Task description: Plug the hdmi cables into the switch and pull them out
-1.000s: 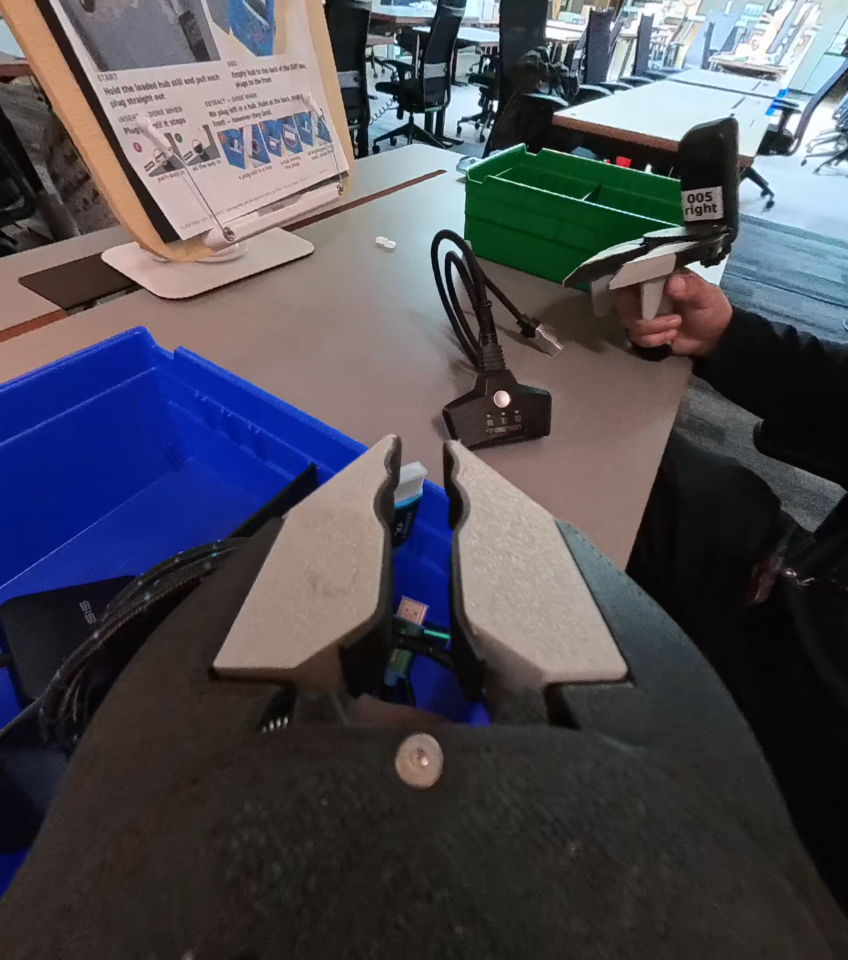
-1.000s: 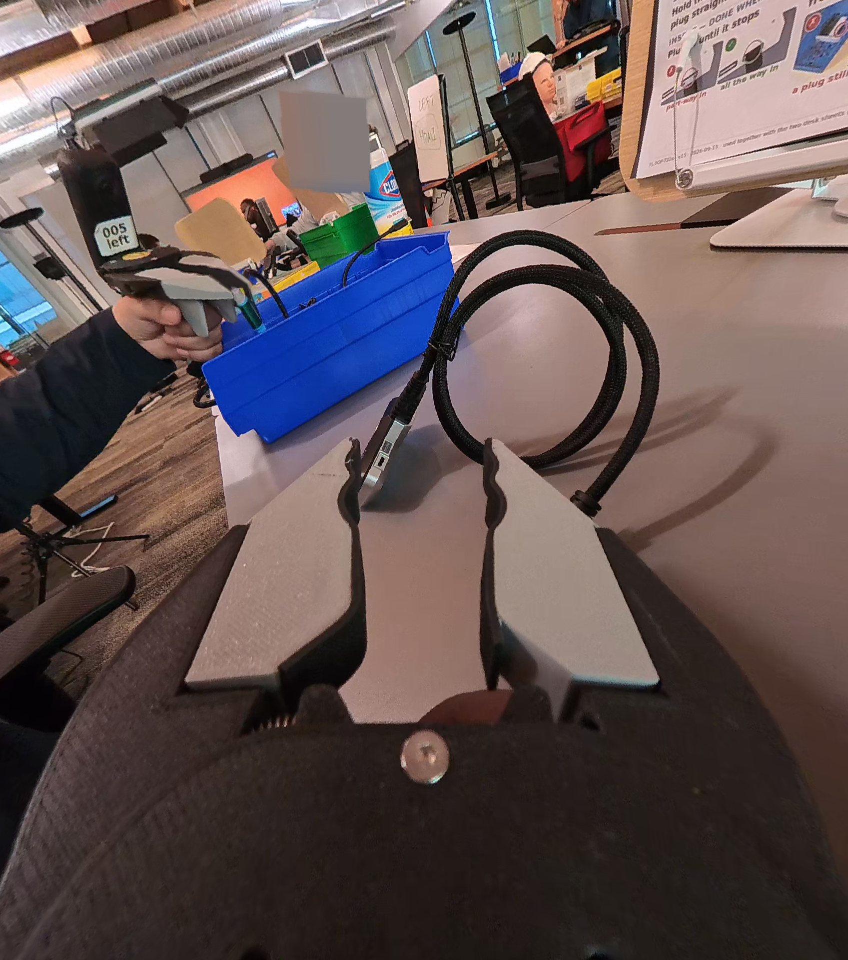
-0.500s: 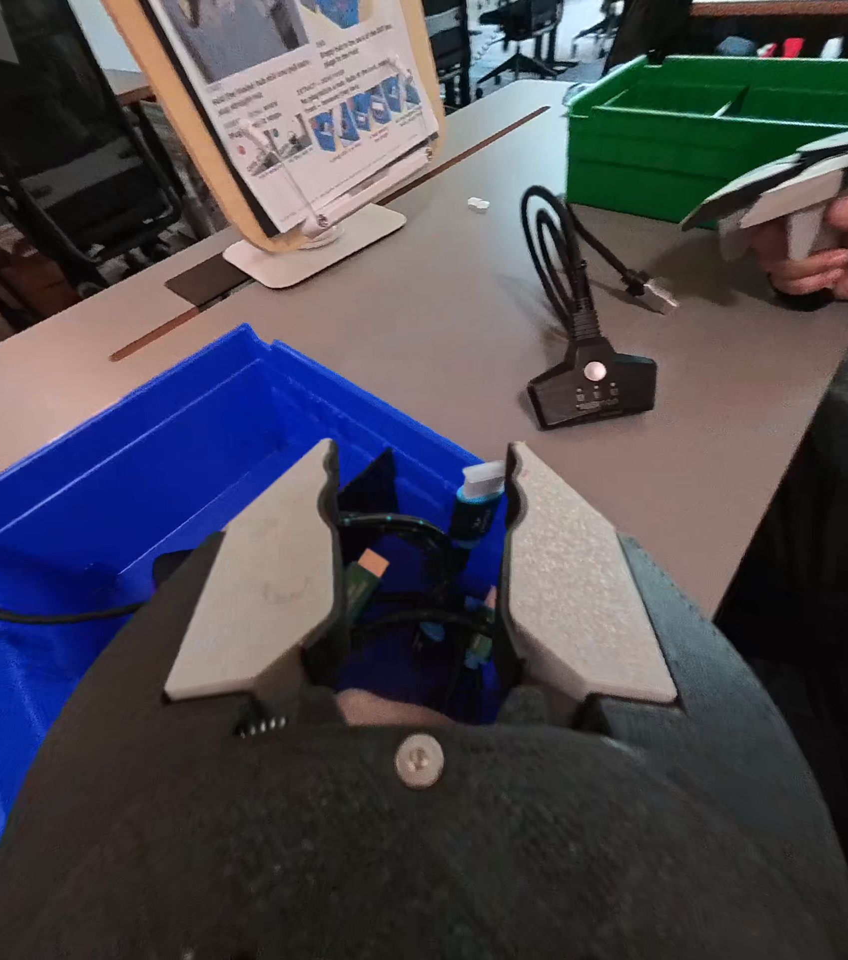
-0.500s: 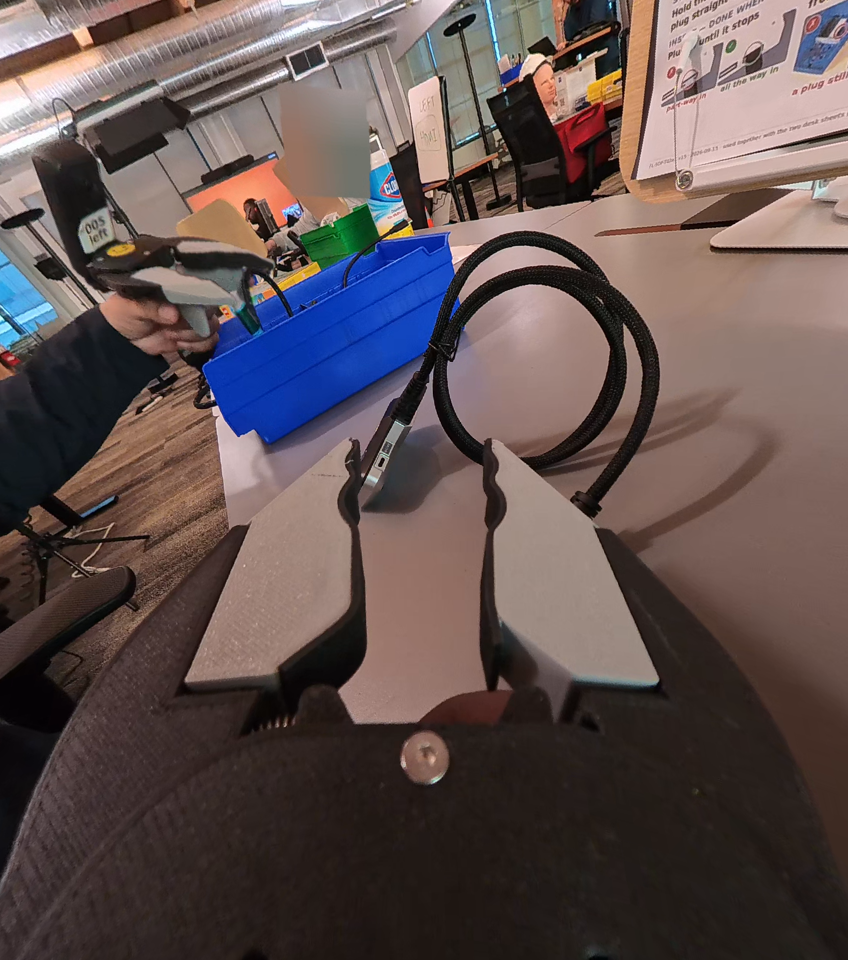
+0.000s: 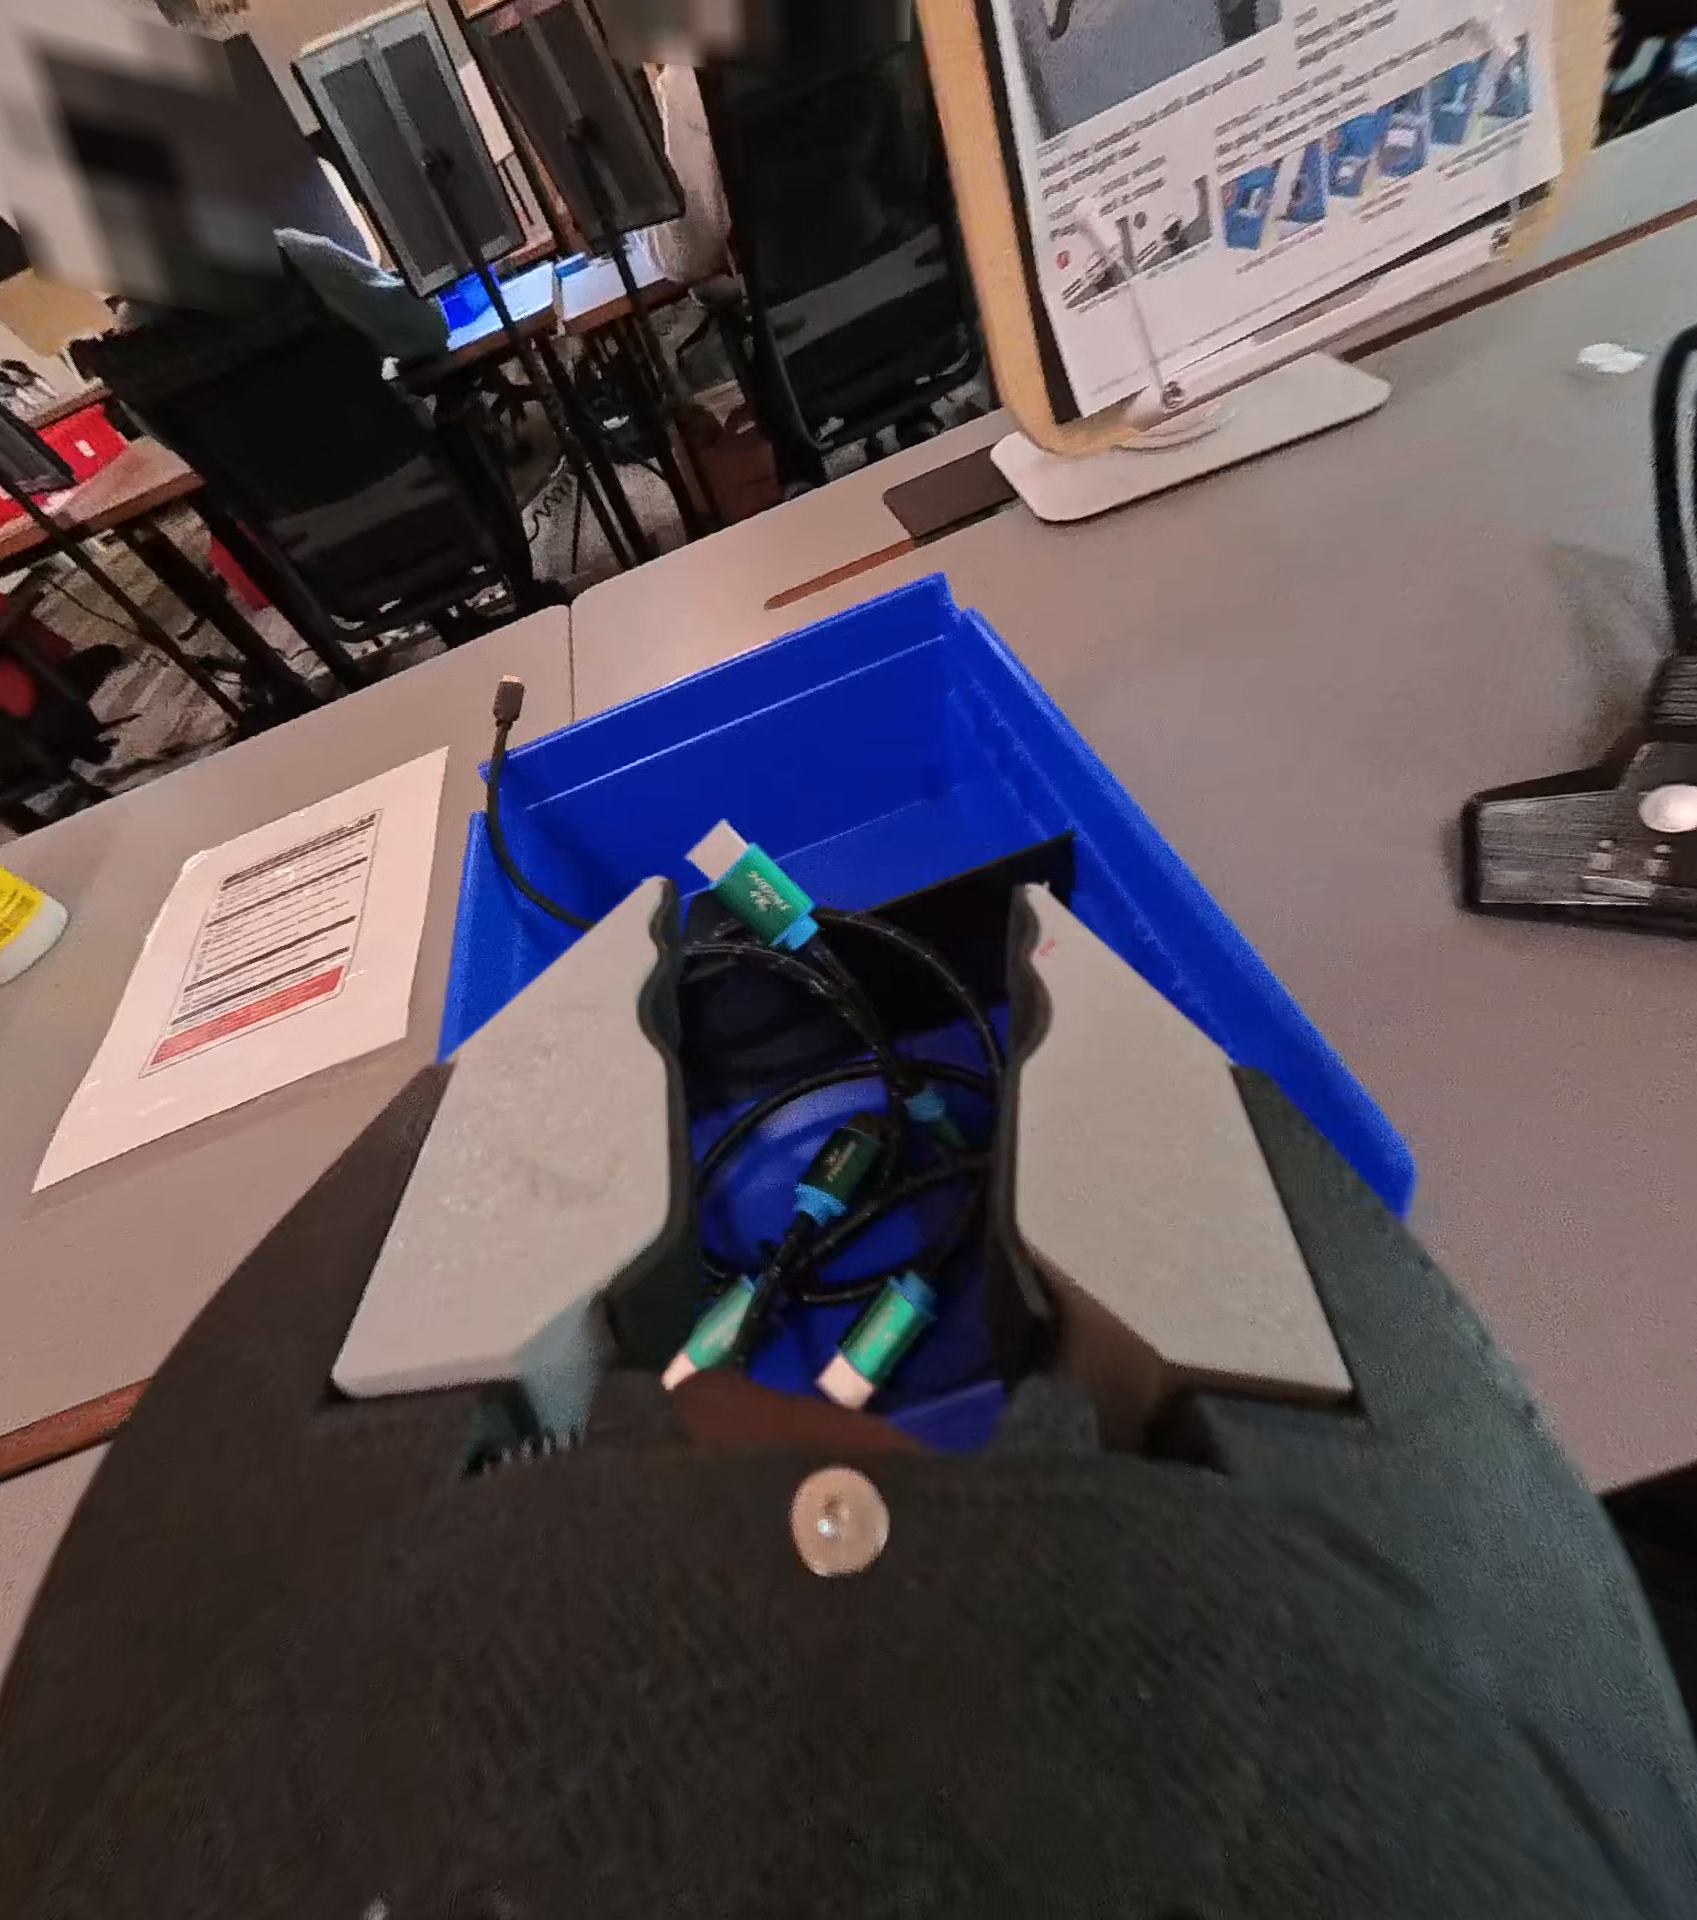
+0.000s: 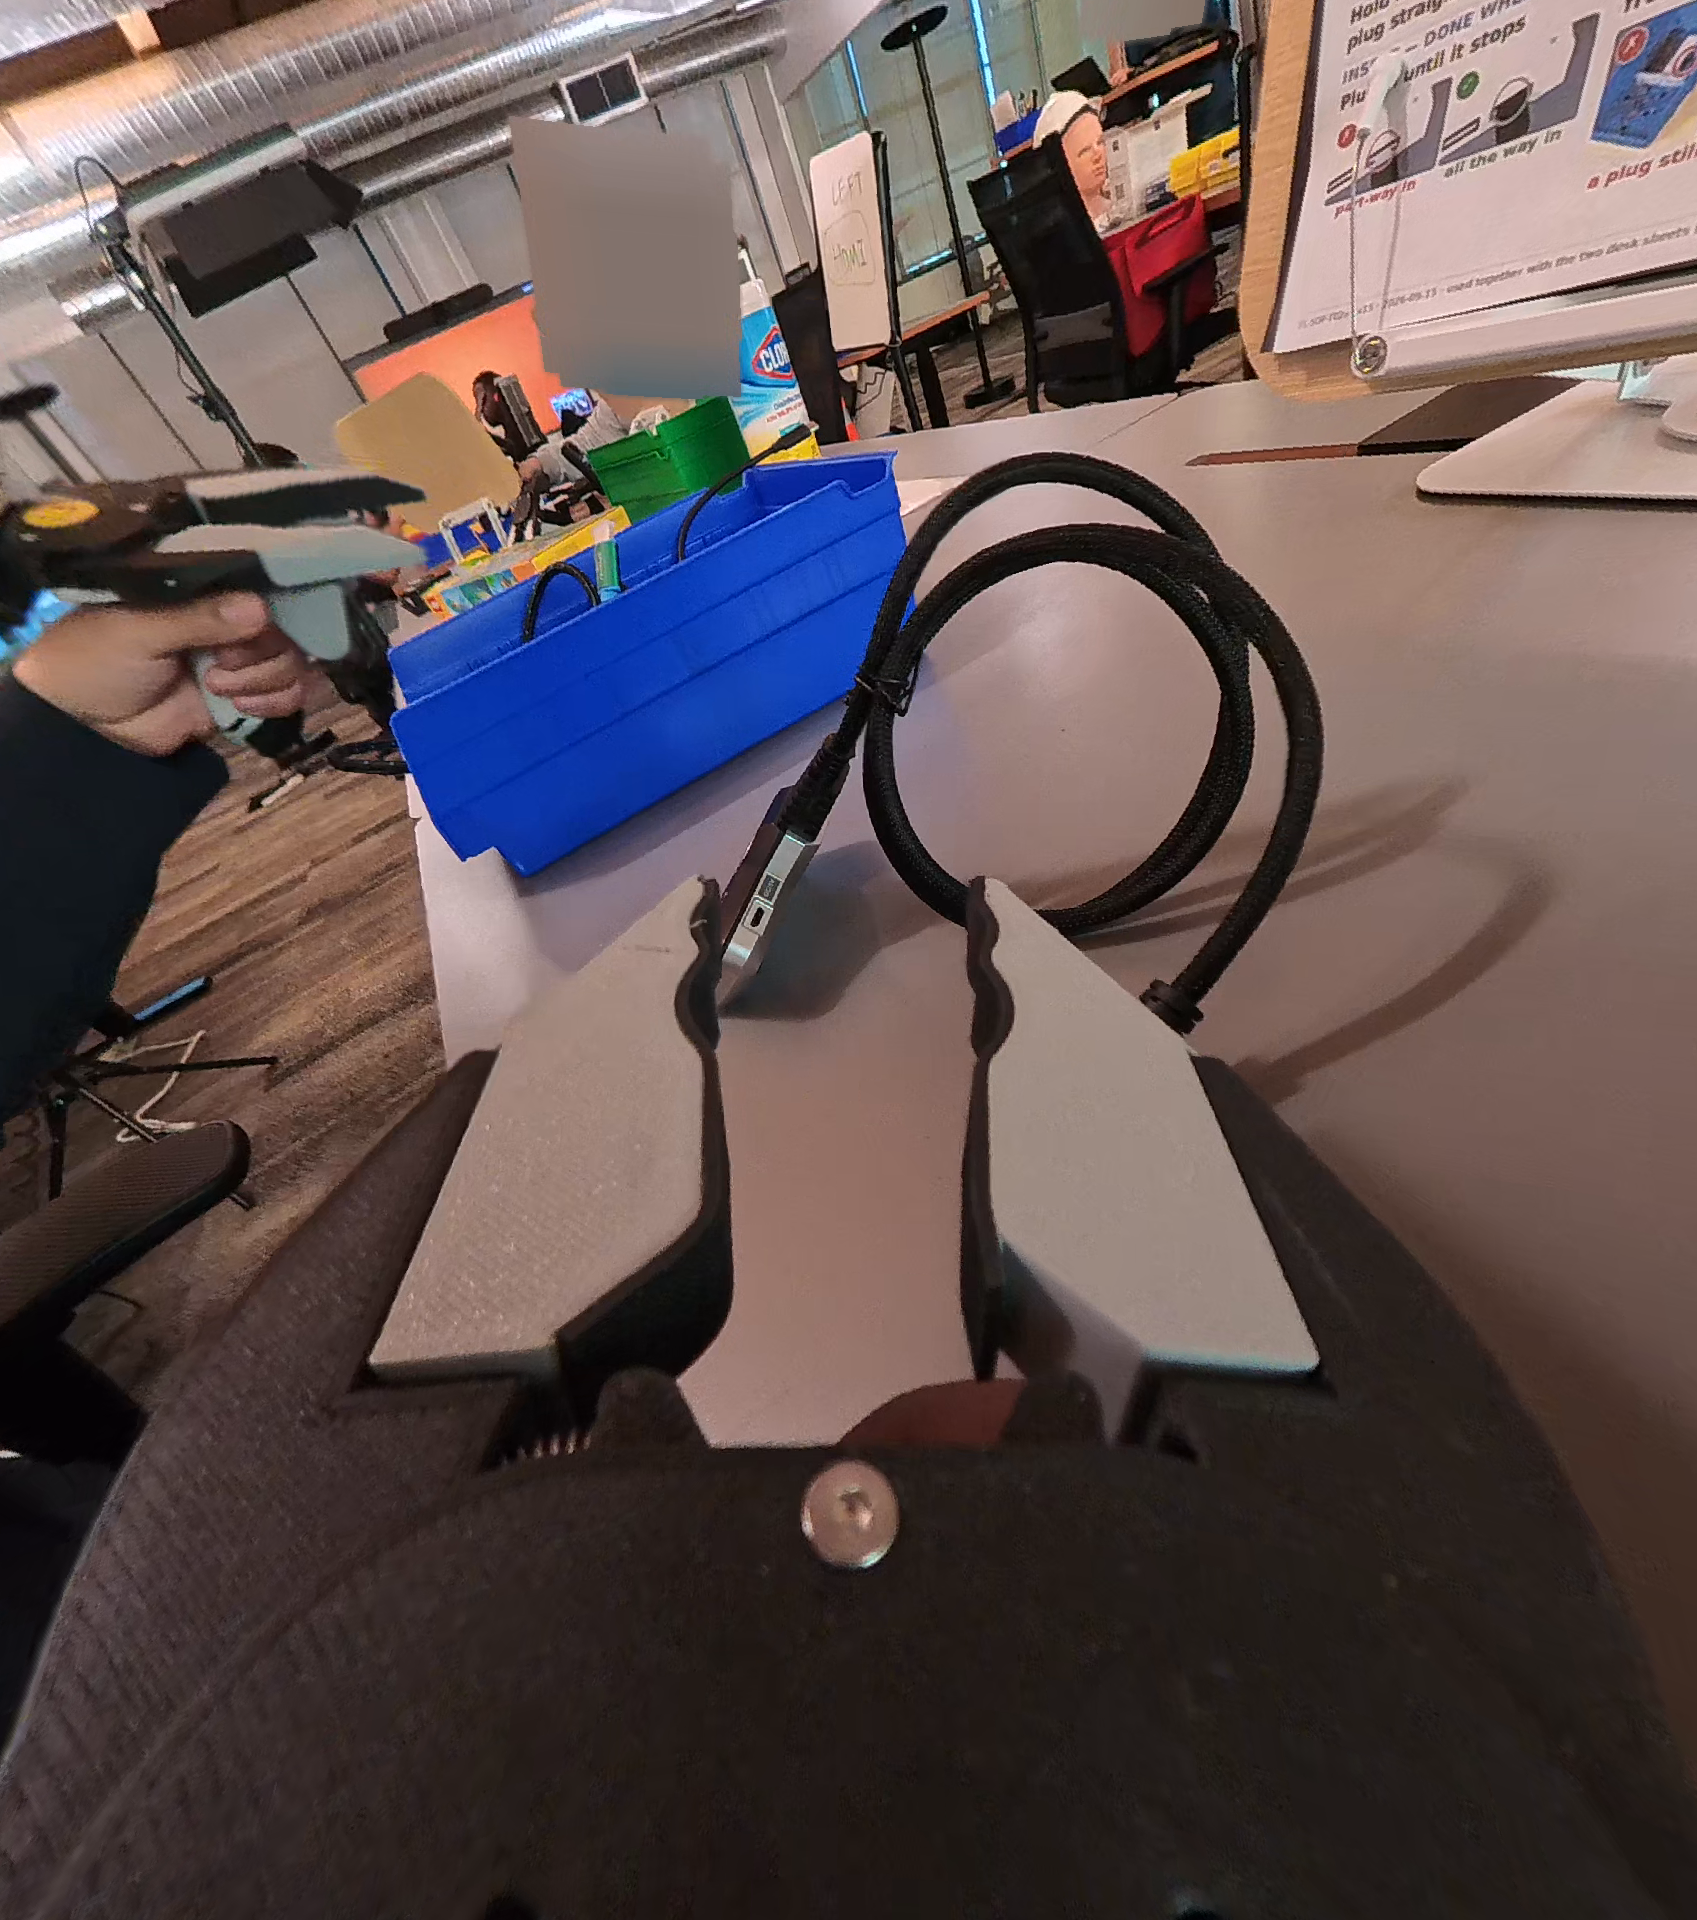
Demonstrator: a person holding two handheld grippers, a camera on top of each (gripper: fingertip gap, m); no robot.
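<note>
Both jaws stand wide and empty. The left gripper (image 5: 839, 935) hangs over the blue bin (image 5: 1187, 935); only its view looks inside, where green-ended hdmi cables (image 5: 849, 1164) lie tangled behind a black divider (image 5: 937, 914). A printed sheet (image 5: 252, 966) lies left of the bin, the black switch (image 5: 1644, 862) well to its right. The right gripper (image 6: 839, 914) rests low on the table (image 6: 1550, 831), the switch's silver plug (image 6: 766, 904) just beside its left finger; the looped black cord (image 6: 1083, 707) partly screens the bin.

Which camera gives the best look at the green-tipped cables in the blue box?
The left wrist view: it looks down into the blue box, showing several green-tipped cables coiled inside. The right wrist view sees the box side-on, with only one green tip poking above its rim.
</note>
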